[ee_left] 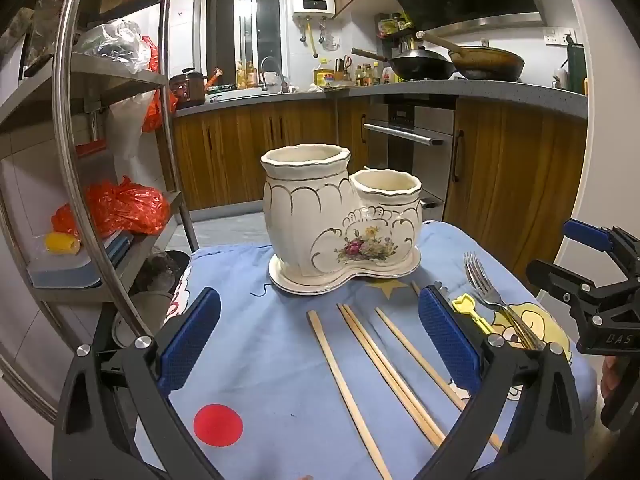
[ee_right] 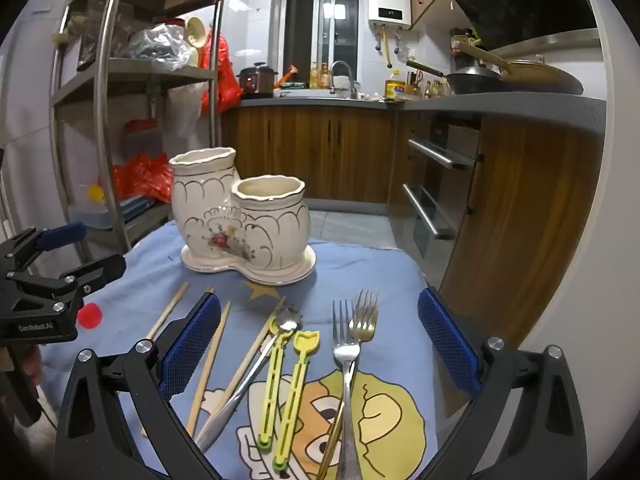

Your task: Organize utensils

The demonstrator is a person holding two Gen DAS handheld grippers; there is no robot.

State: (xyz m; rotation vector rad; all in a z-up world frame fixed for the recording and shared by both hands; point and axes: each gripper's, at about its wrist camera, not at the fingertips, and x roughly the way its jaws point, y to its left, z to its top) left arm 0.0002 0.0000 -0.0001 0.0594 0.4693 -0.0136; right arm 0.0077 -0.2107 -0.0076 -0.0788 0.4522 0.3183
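Centrally on the blue cartoon-print cloth stands the white ceramic utensil holder — two joined cups on one base, a taller cup and a shorter one, with a painted flower spray on the front. It sits upright at the far side of the cloth, ahead of both grippers and apart from them.

Nearer, the utensils lie flat in a loose row. Four wooden chopsticks lie on the left part of the cloth, running from near the holder's base back toward the cameras; in the left wrist view three pass between the left gripper's pads and a fourth shows only as a short tip beside the right pad. To their right lie a silver spoon, then two yellow plastic utensils side by side, then two forks — a silver one and a gold-toned one — with handles crossing near the bottom of the right wrist view.

That left gripper hangs above the chopsticks with its blue pads spread wide, holding nothing and touching nothing. Likewise the right gripper is fully released: its pads stand far apart over the spoon, the yellow pieces and the forks, with no contact visible. Each gripper appears at the edge of the other's view, beside the cloth.
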